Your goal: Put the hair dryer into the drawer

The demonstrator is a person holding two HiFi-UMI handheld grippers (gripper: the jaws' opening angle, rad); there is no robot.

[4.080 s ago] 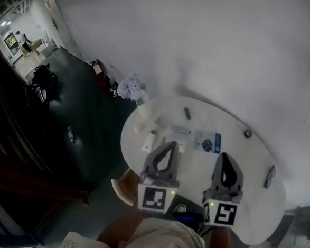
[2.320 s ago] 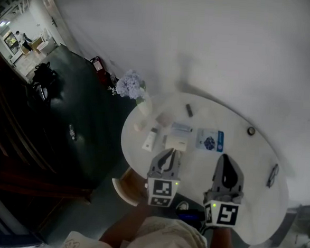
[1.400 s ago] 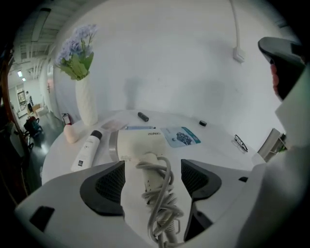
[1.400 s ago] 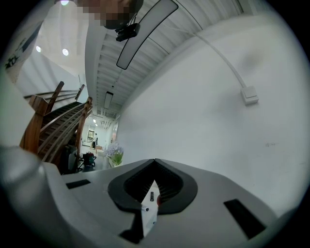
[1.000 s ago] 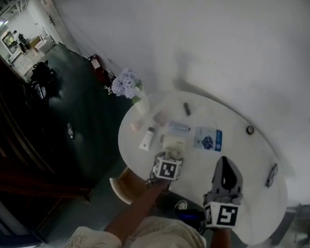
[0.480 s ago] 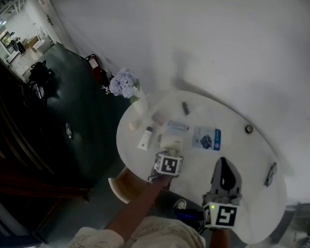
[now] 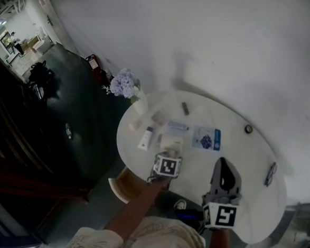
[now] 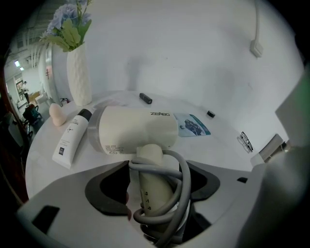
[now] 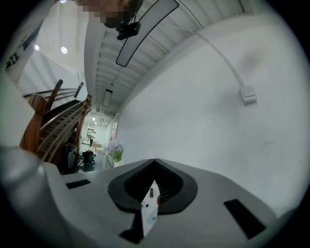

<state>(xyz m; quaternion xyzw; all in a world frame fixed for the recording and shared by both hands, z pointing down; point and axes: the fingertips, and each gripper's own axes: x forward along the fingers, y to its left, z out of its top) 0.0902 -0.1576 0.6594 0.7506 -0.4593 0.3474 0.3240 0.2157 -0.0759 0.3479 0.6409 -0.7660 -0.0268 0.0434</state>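
Hair dryer (image 8: pixel 133 131) near the table's (image 8: pixel 227 150) near edge. My left gripper's (image 8: pixel 157 174) jaws, apart and just closing, straddle its cord-wrapped handle (image 8: pixel 151 191): rigid, smooth, likely top-heavy; grip there. Right gripper (image 9: pixel 154 167): jaws together.

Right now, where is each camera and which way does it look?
Head view: on the person's head, looking steeply down at the white table; left gripper, right gripper, a forearm show.
Left gripper view: on that gripper, looking down at the hair dryer; its handle between open jaws that have just been closing.
Right gripper view: on that gripper, facing level at the wall; shut jaws show.
Shared: head and left gripper views both show the hair dryer.
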